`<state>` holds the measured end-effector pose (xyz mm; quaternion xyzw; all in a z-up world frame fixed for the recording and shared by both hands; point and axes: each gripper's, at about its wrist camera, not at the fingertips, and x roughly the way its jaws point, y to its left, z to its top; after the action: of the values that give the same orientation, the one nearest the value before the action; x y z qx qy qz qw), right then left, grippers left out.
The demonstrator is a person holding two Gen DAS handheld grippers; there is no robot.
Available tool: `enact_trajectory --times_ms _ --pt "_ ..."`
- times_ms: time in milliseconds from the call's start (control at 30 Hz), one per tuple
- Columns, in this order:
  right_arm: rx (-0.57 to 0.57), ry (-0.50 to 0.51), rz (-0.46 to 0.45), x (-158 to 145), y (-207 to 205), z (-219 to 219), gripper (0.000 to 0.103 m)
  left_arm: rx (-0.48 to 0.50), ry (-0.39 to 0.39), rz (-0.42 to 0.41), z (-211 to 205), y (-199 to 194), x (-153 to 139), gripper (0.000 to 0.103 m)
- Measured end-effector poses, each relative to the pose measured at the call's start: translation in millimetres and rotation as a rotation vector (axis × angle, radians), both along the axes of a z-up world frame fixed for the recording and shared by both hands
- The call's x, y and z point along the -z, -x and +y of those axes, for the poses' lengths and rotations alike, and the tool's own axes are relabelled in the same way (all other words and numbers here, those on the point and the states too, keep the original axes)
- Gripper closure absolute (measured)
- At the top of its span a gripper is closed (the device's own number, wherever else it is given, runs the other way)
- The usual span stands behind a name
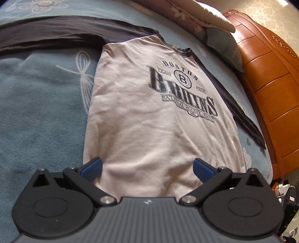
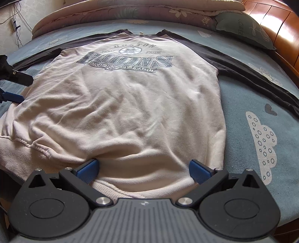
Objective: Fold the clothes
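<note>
A pale pink sweatshirt (image 1: 149,112) with dark sleeves and a "Boston Bruins" print (image 1: 181,87) lies flat, front up, on the blue bedspread (image 1: 37,121). One dark sleeve (image 1: 56,33) stretches left, and the other dark sleeve (image 1: 244,115) runs along the right side. My left gripper (image 1: 147,166) is open over the hem's left part, its blue pads (image 1: 93,168) straddling the cloth. My right gripper (image 2: 143,166) is open over the ribbed hem (image 2: 115,188) near the right corner of the sweatshirt (image 2: 130,104). The left gripper (image 2: 19,87) shows at the far left of the right wrist view.
A folded quilt (image 2: 130,11) and a blue-green pillow (image 2: 243,28) lie at the far side of the bed. An orange wooden headboard (image 1: 271,89) runs along the right. Cables hang on the wall (image 2: 16,26) at the back left.
</note>
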<state>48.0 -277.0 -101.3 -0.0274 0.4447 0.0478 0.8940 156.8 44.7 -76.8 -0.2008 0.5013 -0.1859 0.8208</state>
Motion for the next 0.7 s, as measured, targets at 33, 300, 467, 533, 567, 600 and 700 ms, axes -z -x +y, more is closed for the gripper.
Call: enact_trajectory --times_ms 33,300,467,533,567,600,700 --pt "-0.001 0.0 -0.001 0 0 0 0.0 0.0 0.018 -0.014 3 -1 -3 0.001" --pt "-0.001 0.001 -0.002 0 0 0 0.0 -0.017 0.047 -0.026 8 -30 13 0.001" --pt "0.002 0.0 -0.009 1 1 -1 0.0 0.001 -0.013 -0.006 5 -12 3 0.001" --pt "0.001 -0.002 -0.017 1 2 -1 0.0 0.015 -0.003 -0.019 0 -4 -7 0.001" --pt "-0.001 -0.002 -0.019 1 2 -1 0.0 0.028 0.003 -0.037 -3 0 -13 0.001" --pt "-0.002 -0.002 -0.021 1 2 -2 0.0 0.037 0.004 -0.057 -8 5 -16 0.001" --pt "0.0 -0.014 -0.018 -1 1 -3 0.0 0.036 -0.017 0.0 -20 8 -2 0.001"
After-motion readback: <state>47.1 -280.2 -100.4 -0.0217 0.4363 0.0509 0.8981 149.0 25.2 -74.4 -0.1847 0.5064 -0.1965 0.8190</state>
